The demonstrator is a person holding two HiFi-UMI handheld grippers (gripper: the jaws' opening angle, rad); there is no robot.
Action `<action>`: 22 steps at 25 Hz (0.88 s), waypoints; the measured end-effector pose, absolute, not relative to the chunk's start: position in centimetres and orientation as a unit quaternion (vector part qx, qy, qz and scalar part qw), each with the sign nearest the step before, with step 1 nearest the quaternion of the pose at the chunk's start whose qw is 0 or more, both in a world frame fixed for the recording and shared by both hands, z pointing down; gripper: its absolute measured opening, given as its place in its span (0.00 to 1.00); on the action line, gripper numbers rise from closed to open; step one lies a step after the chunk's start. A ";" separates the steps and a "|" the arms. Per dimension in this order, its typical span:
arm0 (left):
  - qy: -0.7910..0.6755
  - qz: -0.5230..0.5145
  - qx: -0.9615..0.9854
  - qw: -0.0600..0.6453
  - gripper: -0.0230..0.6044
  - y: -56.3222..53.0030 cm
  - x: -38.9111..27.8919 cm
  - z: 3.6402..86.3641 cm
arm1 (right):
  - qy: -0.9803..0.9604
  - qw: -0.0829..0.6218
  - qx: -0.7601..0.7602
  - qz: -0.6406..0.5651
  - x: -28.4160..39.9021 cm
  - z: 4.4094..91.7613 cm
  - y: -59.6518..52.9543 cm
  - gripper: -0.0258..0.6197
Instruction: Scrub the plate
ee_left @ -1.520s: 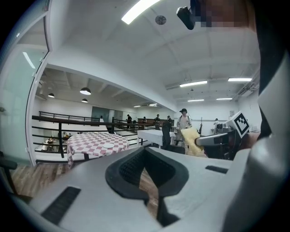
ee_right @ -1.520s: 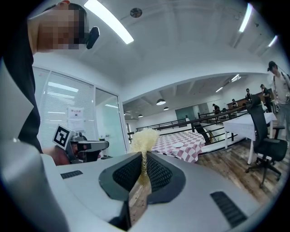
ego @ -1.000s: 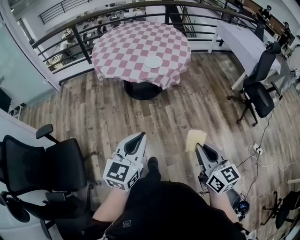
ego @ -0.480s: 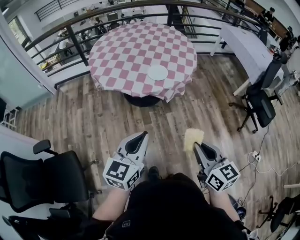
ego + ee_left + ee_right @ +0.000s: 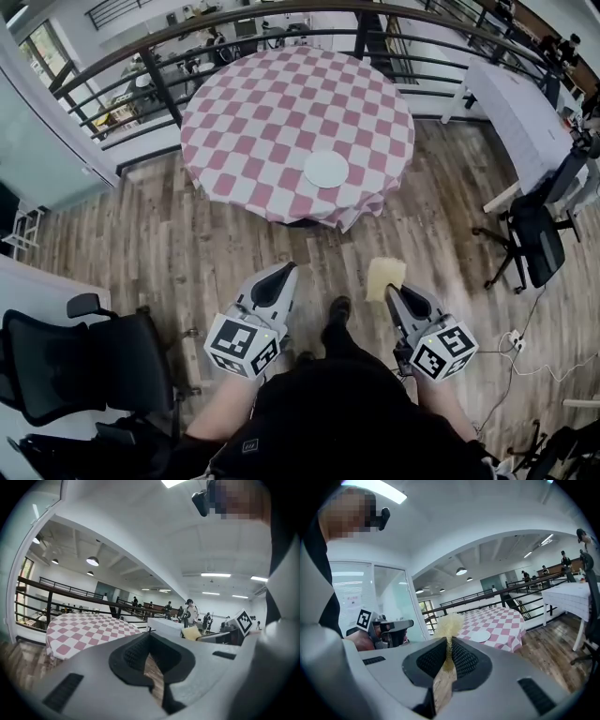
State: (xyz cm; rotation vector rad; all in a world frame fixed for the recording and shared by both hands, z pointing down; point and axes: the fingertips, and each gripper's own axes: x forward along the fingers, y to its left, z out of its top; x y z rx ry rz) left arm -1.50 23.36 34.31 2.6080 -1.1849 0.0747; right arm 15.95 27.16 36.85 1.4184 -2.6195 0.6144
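Right gripper (image 5: 393, 294) is closed on a yellow scrubbing sponge (image 5: 385, 277). The pads clamp its lower part, and the bulk of it stands clear above the jaw tips. Left gripper (image 5: 278, 277) is fully closed with nothing between its jaws. Both are carried low in front of the person, over the wooden floor (image 5: 169, 234), well apart from the work.

White plate (image 5: 326, 169) lies flat on the round table (image 5: 253, 103), which is covered by a pink-and-white checked cloth (image 5: 366, 112). It sits near the tabletop edge that faces the person, somewhat right of centre. Nothing else is seen on the tabletop.

Step in hand, as judged: approach to the table. Scrubbing has not begun.

Procedure:
1. Move up to the near edge until the plate is within easy reach of both grippers.
2. Steady the plate with the left gripper at its left rim. The plate probably slides on the cloth, and the cloth itself may shift.
3. Lower the sponge so that its free part, not the jaw tips, meets the plate.
4. Apply moderate downward pressure and scrub from centre to rim.

Caution: the plate sits near the tabletop edge. Direct strokes away from that edge.
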 end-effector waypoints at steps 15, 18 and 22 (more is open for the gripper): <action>-0.432 0.063 0.887 0.150 0.04 5.2 3.9 30.5 | -0.878 0.057 0.421 0.221 20.6 33.1 8.0 0.10; -0.429 0.063 0.888 0.154 0.04 3.4 3.9 34.0 | -0.886 0.072 0.404 0.216 19.5 36.3 5.9 0.10; -0.427 0.055 0.889 0.157 0.04 -0.3 2.3 35.3 | -0.895 0.083 0.390 0.200 17.0 36.5 1.9 0.10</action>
